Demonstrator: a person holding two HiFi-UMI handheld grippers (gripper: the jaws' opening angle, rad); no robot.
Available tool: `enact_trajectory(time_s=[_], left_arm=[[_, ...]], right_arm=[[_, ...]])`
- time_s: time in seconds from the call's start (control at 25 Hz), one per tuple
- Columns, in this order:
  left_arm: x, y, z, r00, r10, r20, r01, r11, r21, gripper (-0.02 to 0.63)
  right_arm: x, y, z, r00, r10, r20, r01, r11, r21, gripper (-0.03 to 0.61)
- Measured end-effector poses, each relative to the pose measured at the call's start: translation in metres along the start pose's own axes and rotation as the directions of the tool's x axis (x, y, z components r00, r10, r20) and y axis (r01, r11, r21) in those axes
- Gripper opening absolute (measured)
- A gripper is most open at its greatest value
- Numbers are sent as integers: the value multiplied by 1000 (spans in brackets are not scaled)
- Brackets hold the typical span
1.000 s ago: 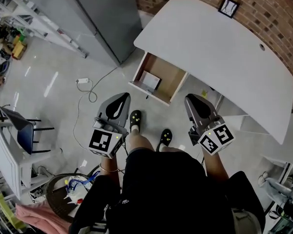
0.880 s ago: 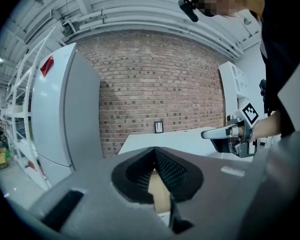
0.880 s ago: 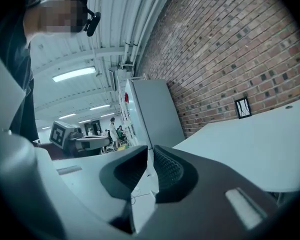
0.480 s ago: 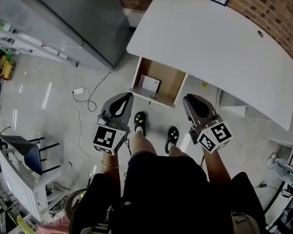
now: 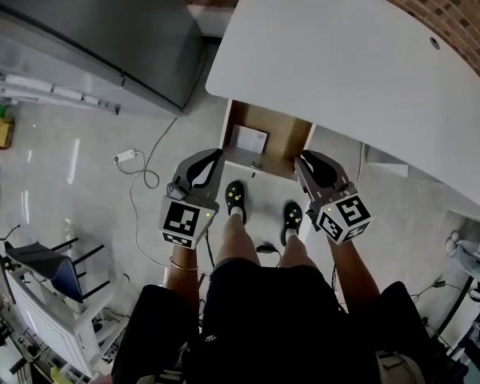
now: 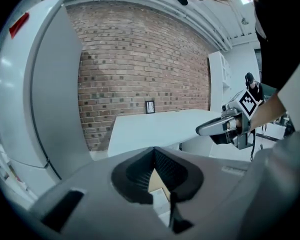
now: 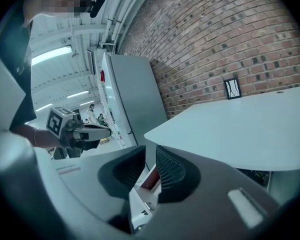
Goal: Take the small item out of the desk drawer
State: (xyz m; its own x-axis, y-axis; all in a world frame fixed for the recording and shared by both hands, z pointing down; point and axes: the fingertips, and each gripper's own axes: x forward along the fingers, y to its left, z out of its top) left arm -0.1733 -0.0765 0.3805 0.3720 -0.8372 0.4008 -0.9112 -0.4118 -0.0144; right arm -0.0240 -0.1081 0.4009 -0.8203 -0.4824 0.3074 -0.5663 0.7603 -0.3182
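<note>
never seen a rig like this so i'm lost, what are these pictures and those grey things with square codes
No robot: a person stands at a white desk, a hand-held gripper in each hand. The head view looks down from a camera on the head. The other two ride on the grippers. The left gripper is shut and empty; the right gripper is opening, nothing between its jaws. The drawer is open, a small white item inside. A small frame stands at the desk's far edge.

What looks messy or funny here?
Nothing is broken or spilled. The desk drawer stands open with a small white item lying inside, which suits the job. The only untidy bit is a corded white adapter sprawled loose on the floor left of the drawer.
</note>
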Motion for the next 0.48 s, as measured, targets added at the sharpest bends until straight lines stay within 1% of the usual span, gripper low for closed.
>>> enact_trajectory(time_s=[0.2,0.48], left_arm=[[26,16,-23,999,-33,-38,33,999,1,-1],[57,29,-60,992,-77,-98,78,997,10,14]], right_arm=[[30,-11,-25,998,-16,-58,16,1000,5,61],[63,-26,-61,992,-30,-122,33,999,17,77]])
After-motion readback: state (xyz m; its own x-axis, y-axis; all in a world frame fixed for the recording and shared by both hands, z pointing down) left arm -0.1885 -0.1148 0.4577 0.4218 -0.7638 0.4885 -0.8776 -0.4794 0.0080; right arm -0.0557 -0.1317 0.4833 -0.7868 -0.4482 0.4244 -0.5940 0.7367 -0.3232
